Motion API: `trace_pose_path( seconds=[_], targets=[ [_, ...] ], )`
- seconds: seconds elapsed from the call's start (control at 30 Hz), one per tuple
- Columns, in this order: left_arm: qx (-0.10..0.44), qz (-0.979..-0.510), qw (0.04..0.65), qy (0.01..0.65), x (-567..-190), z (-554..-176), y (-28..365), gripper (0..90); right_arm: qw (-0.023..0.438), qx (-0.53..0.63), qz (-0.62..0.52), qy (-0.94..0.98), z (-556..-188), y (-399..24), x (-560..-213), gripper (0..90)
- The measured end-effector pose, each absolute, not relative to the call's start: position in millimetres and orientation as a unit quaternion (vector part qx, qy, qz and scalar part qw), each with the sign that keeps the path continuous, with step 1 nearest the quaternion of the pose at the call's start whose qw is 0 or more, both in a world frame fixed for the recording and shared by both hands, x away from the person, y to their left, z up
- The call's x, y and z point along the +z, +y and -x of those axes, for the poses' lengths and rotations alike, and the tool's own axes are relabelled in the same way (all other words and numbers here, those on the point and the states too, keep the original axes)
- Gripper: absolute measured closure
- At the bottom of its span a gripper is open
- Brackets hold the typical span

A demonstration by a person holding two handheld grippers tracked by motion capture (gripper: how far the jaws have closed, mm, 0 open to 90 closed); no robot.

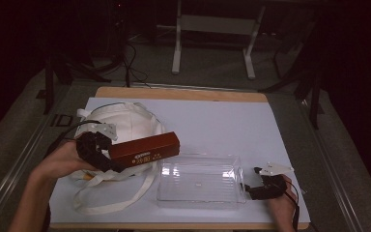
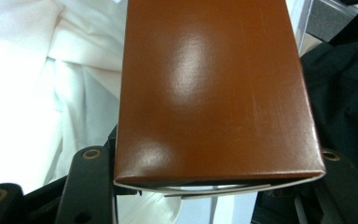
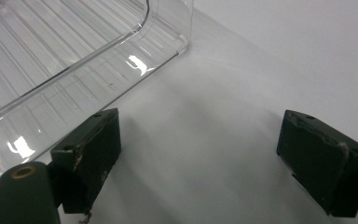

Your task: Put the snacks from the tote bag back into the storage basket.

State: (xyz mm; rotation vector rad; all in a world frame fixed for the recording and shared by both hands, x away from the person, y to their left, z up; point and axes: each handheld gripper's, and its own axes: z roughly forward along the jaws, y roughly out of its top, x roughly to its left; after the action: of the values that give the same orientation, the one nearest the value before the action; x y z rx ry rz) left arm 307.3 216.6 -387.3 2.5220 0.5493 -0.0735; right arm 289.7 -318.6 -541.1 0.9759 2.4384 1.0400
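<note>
A long brown box hangs above the white cloth bag, held at its near end by my left gripper, which is shut on it. The box points right toward the clear plastic tray. In the left gripper view the brown box sits between the jaws, with the cloth bag under it. My right gripper rests on the table just right of the tray. In the right gripper view its fingers stand wide apart over bare white table, beside the tray corner.
A white sheet covers the wooden table. The bag's straps trail toward the front edge. A metal frame and cables lie on the floor beyond the table.
</note>
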Motion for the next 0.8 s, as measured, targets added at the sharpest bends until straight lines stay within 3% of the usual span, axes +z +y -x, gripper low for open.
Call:
trace_pose_path(
  seconds=[0.8],
  targets=[
    [-0.036,-0.957,0.257,0.13,-392.9,-299.3,169.5,43.8,0.157,0.364,-0.342,0.852,-289.7,-318.6,-541.2,13.5]
  ],
)
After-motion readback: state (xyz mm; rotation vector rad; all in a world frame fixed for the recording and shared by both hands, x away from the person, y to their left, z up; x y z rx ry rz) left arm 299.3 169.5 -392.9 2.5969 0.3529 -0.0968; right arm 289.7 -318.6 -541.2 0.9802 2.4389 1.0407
